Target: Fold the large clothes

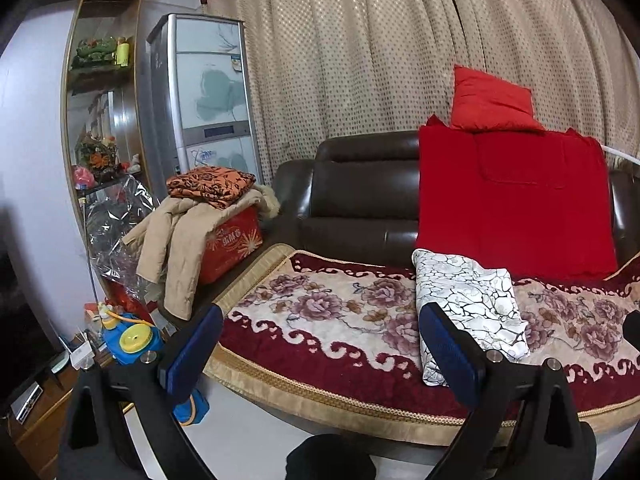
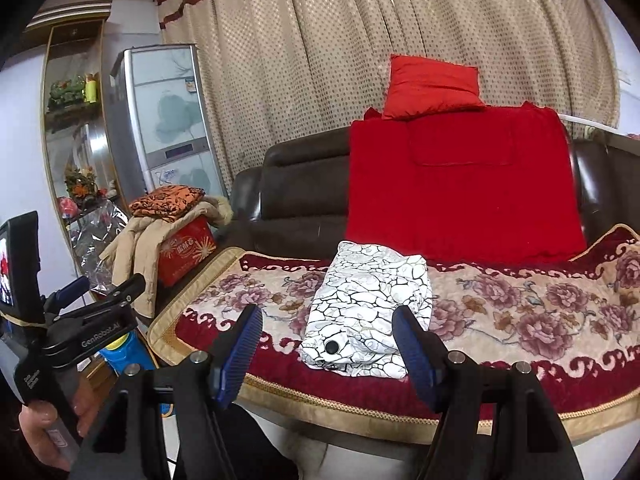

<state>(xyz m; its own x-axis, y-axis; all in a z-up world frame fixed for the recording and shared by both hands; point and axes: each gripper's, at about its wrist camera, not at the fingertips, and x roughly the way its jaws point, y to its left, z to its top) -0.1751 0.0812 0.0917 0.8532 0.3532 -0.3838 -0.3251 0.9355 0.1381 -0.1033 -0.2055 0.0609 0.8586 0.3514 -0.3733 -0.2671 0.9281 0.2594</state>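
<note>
A: Grippers first. What have you got?

B: My left gripper (image 1: 320,344) has its jaws spread wide, nothing between the blue pads (image 1: 448,354). My right gripper (image 2: 326,340) is the same, wide apart and empty. Both hang off the front edge of the seat. In the right view my left hand (image 2: 44,428) shows at the lower left, wrapped round the other handle.

A: The garment?

B: The white crackle-print garment (image 2: 368,308) lies folded into a neat rectangle on the floral sofa cover (image 2: 520,320), near its front edge, a black button (image 2: 331,347) on the near end. Neither gripper touches it.

A: Anything blocking?

B: Nothing lies on it; the cover around it is bare.

A: Behind it?

B: A red blanket (image 1: 516,200) hangs over the dark leather sofa back (image 1: 360,196), a red cushion (image 1: 492,100) on top. Dotted beige curtains (image 1: 360,52) behind that.

A: The left side?

B: A blue and yellow toy (image 1: 132,340) sits low by the seat corner. Beyond it a red box (image 1: 232,248) carries a beige coat (image 1: 180,240) and a folded orange-black cloth (image 1: 210,184). Further back stand a tall silver unit (image 1: 208,92) and a mirrored shelf cabinet (image 1: 104,92).
</note>
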